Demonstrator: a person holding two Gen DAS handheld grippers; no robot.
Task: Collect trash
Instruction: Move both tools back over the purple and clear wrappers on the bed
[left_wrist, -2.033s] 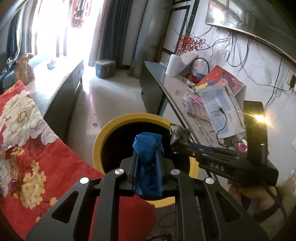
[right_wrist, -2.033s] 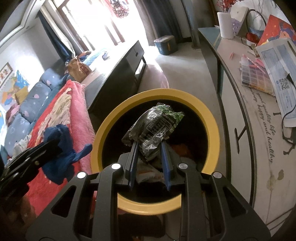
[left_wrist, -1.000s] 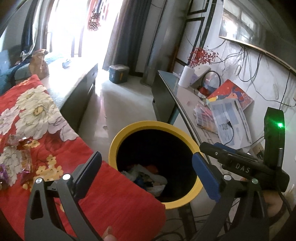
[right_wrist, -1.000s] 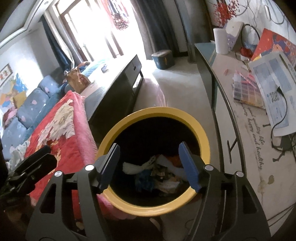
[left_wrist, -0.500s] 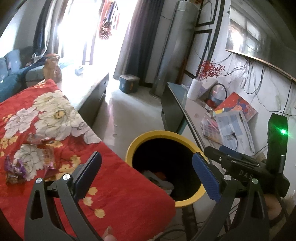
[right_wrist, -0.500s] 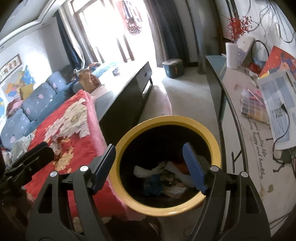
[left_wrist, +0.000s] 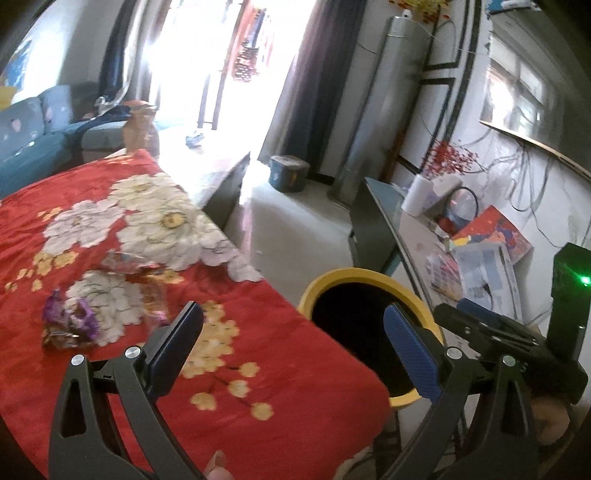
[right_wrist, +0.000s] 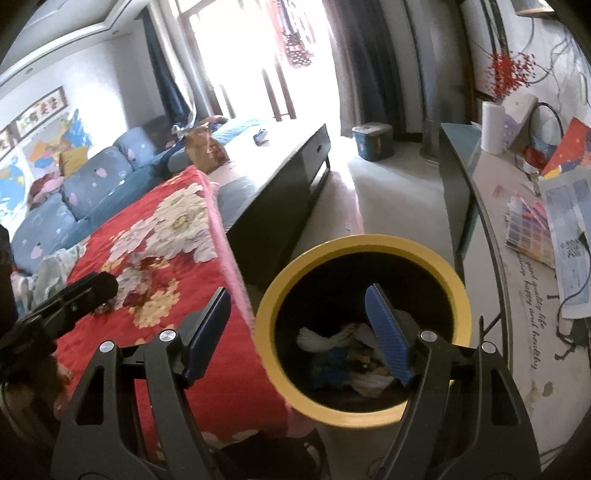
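A yellow-rimmed black bin (left_wrist: 369, 277) (right_wrist: 362, 247) stands beside a red flowered blanket (left_wrist: 240, 369) (right_wrist: 155, 258). Inside the bin lies trash (right_wrist: 343, 350), white and blue scraps. On the blanket lie a purple crumpled wrapper (left_wrist: 66, 325) and a shiny clear wrapper (left_wrist: 129, 262), which also shows in the right wrist view (right_wrist: 151, 262). My left gripper (left_wrist: 295, 343) is open and empty above the blanket's edge next to the bin. My right gripper (right_wrist: 295, 325) is open and empty over the bin's left rim; its body shows in the left wrist view (left_wrist: 509, 343).
A grey desk (right_wrist: 517, 295) with papers, a colour chart (right_wrist: 524, 229) and a paper roll (right_wrist: 493, 127) runs along the right. A dark low cabinet (right_wrist: 288, 184) stands behind the blanket. A blue sofa (right_wrist: 81, 192) is at the left. A teal box (left_wrist: 290, 173) sits on the floor.
Both grippers opened and dropped the blue scrap and the dark wrapper into the bin. Both have since drawn back and swung left, towards the blanket.
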